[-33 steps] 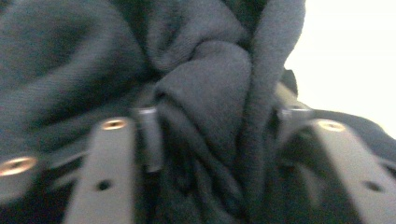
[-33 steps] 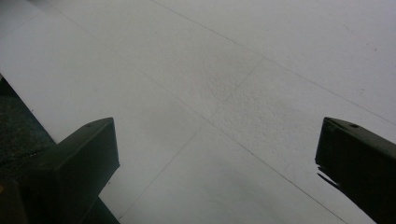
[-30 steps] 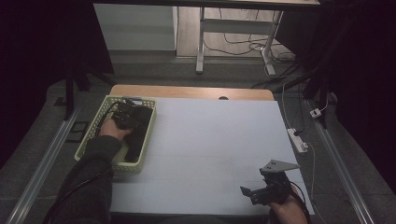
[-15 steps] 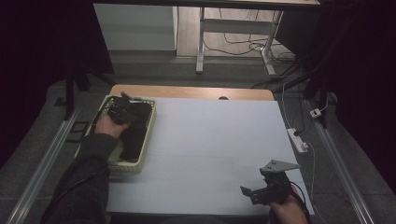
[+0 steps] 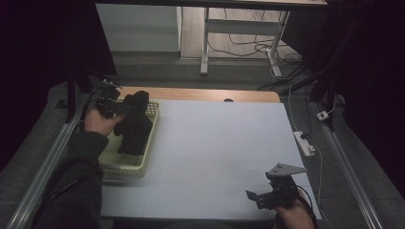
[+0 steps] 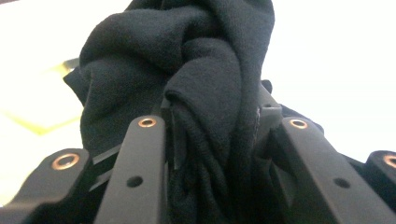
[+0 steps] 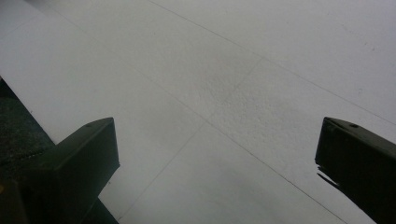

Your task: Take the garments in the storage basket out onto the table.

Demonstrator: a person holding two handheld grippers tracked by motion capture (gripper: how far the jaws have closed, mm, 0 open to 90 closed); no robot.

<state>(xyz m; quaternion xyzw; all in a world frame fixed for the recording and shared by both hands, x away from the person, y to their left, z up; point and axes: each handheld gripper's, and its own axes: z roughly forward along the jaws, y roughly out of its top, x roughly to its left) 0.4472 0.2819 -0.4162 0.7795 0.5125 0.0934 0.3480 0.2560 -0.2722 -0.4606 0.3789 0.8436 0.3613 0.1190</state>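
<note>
A black cloth garment (image 5: 133, 125) hangs bunched above a pale yellow basket (image 5: 123, 168) at the table's left side. My left gripper (image 5: 125, 109) is shut on its upper part, raised over the basket's far end. In the left gripper view the black cloth (image 6: 205, 88) is pinched between the two jaws and hides the space beyond them. My right gripper (image 5: 258, 197) rests near the table's front right edge, open, with only bare table (image 7: 224, 93) between its jaws.
The white table top (image 5: 224, 143) stretches between the basket and the right gripper. A white power strip (image 5: 304, 143) lies along the right edge. A wooden strip (image 5: 210, 95) runs along the far edge, with desk legs and cables beyond.
My left gripper has lifted up and away from the basket's middle toward its far end, pulling the black cloth up with it. The right gripper has stayed put.
</note>
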